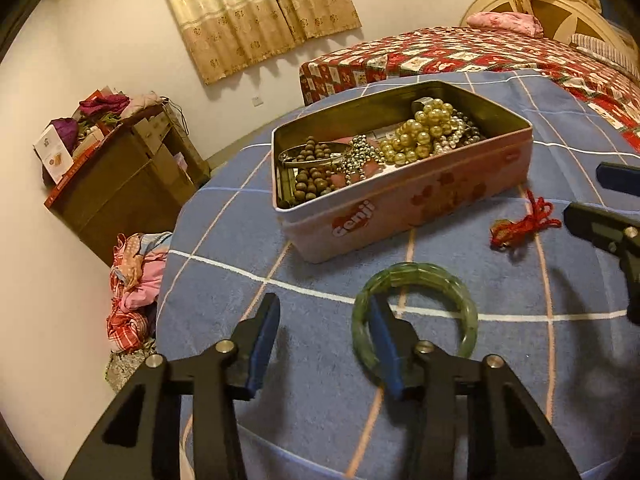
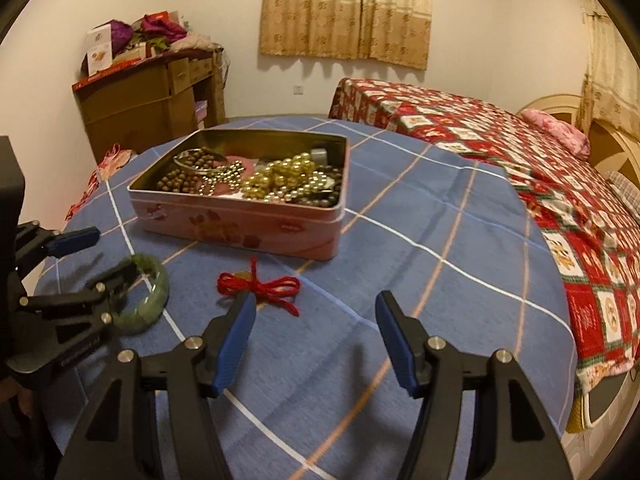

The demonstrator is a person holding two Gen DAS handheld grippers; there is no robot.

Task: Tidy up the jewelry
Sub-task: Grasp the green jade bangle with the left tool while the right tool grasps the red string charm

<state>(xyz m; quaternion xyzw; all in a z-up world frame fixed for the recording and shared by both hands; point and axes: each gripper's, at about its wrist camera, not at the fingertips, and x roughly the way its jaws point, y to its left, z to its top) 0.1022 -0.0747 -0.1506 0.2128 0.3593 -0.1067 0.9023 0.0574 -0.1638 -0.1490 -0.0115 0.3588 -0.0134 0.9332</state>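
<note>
Your left gripper (image 1: 326,316) is down over the green bangle (image 1: 416,312) on the blue checked cloth (image 1: 320,420); its right finger (image 1: 386,344) stands inside the ring against the left side of the band, its left finger (image 1: 264,336) outside and apart from it; the jaws are spread with that side of the band between them and not yet pinched; your right gripper (image 2: 316,312) hangs over bare cloth, jaws spread with nothing between them; the red cord (image 2: 260,286) lies just beyond its left fingertip (image 2: 240,320), knotted in a loose bow, between the bangle and the open cloth to the right; the pink tin (image 2: 240,224) sits beyond both, lid off, well apart from either gripper; inside it you have brown beads (image 1: 312,178) with a metal bangle (image 1: 312,154) at the left, silver beads (image 1: 356,156) in the middle, pearls (image 1: 424,132) heaped at the right; a red quilt (image 2: 520,160) covers the bed behind
</note>
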